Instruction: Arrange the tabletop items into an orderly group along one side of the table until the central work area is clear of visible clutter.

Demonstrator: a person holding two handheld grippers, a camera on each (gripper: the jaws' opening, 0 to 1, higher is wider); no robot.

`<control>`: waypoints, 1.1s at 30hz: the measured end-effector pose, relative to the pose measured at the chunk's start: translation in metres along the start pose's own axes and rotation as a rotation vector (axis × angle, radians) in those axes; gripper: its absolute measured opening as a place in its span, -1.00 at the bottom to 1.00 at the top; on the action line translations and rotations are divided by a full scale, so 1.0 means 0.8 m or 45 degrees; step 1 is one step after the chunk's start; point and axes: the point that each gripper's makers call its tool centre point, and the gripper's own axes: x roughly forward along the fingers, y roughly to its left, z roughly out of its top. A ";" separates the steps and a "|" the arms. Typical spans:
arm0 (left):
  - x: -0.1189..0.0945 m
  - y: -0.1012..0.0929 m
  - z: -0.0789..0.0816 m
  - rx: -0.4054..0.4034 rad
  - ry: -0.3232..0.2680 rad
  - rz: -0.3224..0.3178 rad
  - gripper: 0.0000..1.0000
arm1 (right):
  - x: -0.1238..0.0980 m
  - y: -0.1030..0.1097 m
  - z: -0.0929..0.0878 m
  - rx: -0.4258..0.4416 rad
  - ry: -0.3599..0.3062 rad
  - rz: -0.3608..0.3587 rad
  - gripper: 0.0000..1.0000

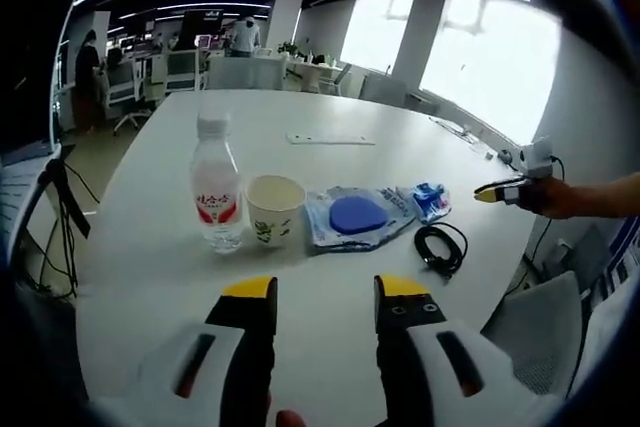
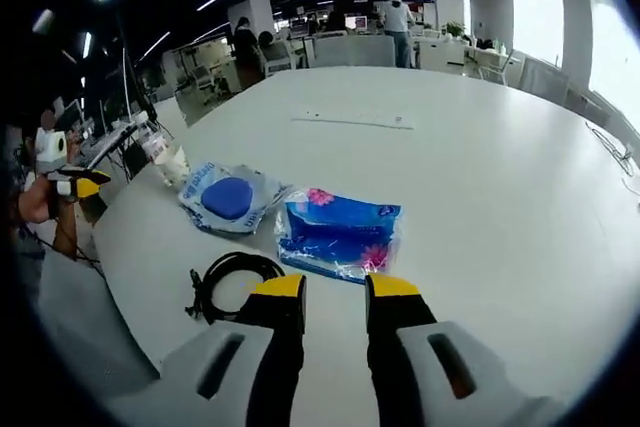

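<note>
Left hand-held gripper (image 1: 325, 292): jaws stand apart with nothing between them, hovering over the near edge of the table (image 1: 330, 112); it also comes into the right gripper view at the far left (image 2: 76, 187), held by a hand, jaw gap too small to tell there.
Right hand-held gripper (image 2: 335, 287): jaws parted and empty, tips just short of the blue packet; in the left gripper view it sits at the far right (image 1: 500, 190) beyond the table edge.
Water bottle (image 1: 215, 187): upright, white cap, red label, left end of the row.
Paper cup (image 1: 274, 209): upright, just right of the bottle.
Pouch with blue disc (image 1: 355, 215): flat, right of the cup; in the right gripper view (image 2: 228, 197) it lies left of the blue packet.
Blue packet (image 2: 338, 232): flat, floral print, just beyond the right jaws; far right of the row in the left gripper view (image 1: 428, 200).
Black cable (image 2: 232, 282): coiled, near the edge, just left of the right jaws; also (image 1: 440, 247).
White strip (image 1: 330, 138): flat, well apart, mid-table.
Background: office desks and people standing far off.
</note>
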 end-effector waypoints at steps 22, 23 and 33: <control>-0.005 0.006 -0.027 0.020 0.021 -0.020 -0.13 | -0.008 0.090 -0.034 -0.165 0.035 0.178 -0.23; -0.002 0.007 -0.028 0.019 0.022 -0.021 -0.13 | -0.006 0.091 -0.035 -0.170 0.036 0.183 -0.23; 0.017 0.004 -0.029 0.020 0.026 -0.024 -0.13 | 0.002 0.082 -0.038 -0.151 0.034 0.189 -0.22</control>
